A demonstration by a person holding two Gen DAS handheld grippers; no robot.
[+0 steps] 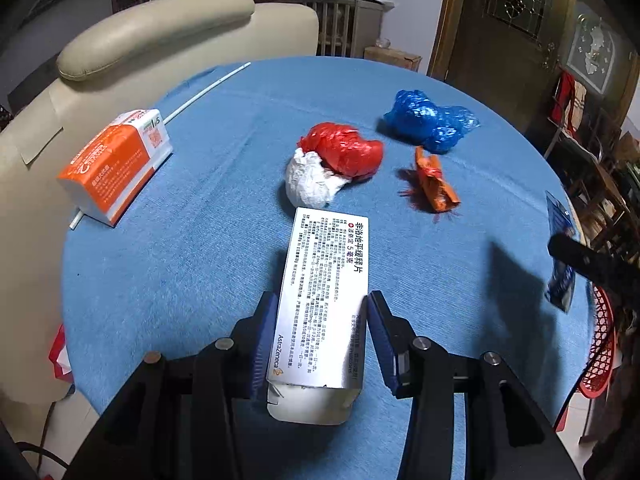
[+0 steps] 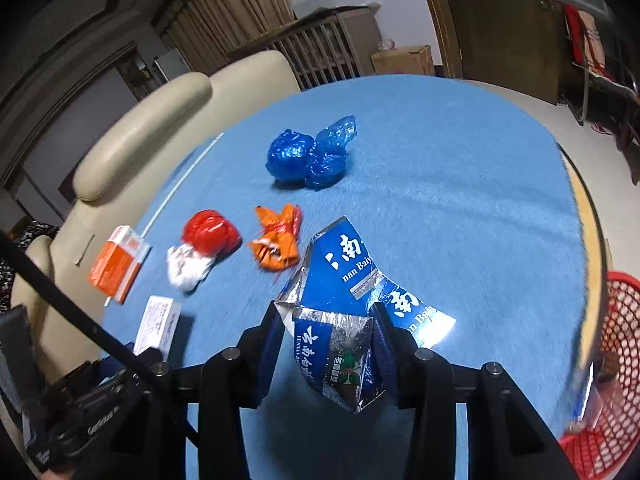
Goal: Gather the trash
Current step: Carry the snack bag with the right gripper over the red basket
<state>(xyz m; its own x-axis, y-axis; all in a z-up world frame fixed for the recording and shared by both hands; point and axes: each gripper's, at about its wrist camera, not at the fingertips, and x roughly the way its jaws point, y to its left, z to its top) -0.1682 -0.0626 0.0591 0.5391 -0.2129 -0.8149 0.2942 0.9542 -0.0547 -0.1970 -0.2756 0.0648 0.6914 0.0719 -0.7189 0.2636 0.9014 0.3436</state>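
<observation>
Two hand-held grippers | left (image 1: 320,316) grips white box (image 1: 326,292) | right (image 2: 326,320) grips blue carton (image 2: 340,280)

Cream leather armchair (image 1: 120,52), wooden door (image 1: 500,20), slatted cabinet (image 2: 320,52), tan curtains (image 2: 232,4)

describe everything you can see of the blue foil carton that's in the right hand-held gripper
The blue foil carton is torn open and flattened, silver lining showing along its ripped edges, white characters and partial lettering on the blue. The right hand-held gripper pinches its crumpled near end between blue pads; the far flaps splay out over the blue tablecloth. Whether those flaps touch the cloth is unclear.
</observation>
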